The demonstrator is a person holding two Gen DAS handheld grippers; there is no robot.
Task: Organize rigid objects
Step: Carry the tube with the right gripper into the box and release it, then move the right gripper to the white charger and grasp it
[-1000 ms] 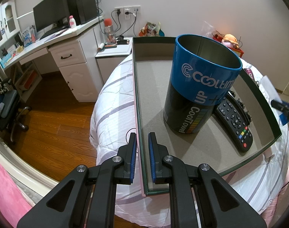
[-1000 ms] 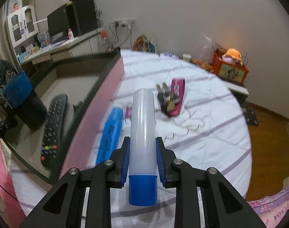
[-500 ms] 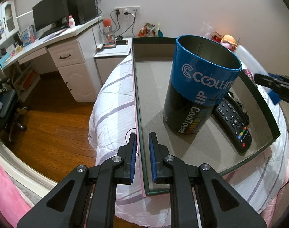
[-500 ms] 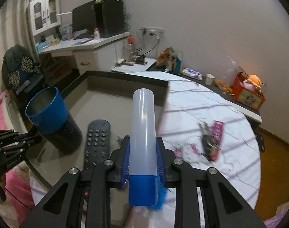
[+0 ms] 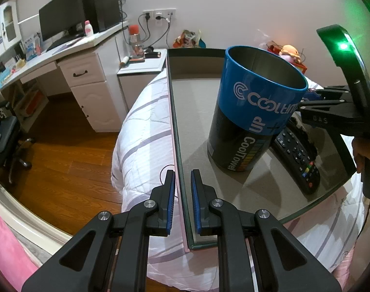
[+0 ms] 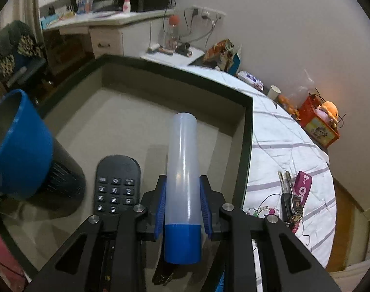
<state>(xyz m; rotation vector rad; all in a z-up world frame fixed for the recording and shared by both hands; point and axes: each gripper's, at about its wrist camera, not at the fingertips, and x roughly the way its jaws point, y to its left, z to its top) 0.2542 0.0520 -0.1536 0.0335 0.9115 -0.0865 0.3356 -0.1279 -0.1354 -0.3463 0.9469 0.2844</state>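
A shallow dark-rimmed tray [image 5: 180, 131] lies on the bed; it also shows in the right wrist view [image 6: 248, 131]. In it stand a blue and black can [image 5: 255, 112] [image 6: 22, 146] and a black remote [image 5: 299, 158] [image 6: 115, 185]. My left gripper [image 5: 182, 189] is shut on the tray's left rim. My right gripper [image 6: 182, 194] is shut on a translucent tube with a blue cap [image 6: 182, 170] and holds it above the tray, right of the remote. The right gripper also shows in the left wrist view [image 5: 330, 112], behind the can.
Keys with a pink tag [image 6: 294, 194] and a cable lie on the white striped bedcover [image 6: 294, 150] right of the tray. A desk with a monitor [image 5: 60, 24] and a bedside cabinet [image 5: 141, 63] stand beyond. Wooden floor [image 5: 63, 158] lies at left.
My right gripper has carried the tube from over the bedcover leftward to above the tray, close behind the can. My left gripper has kept its hold on the rim.
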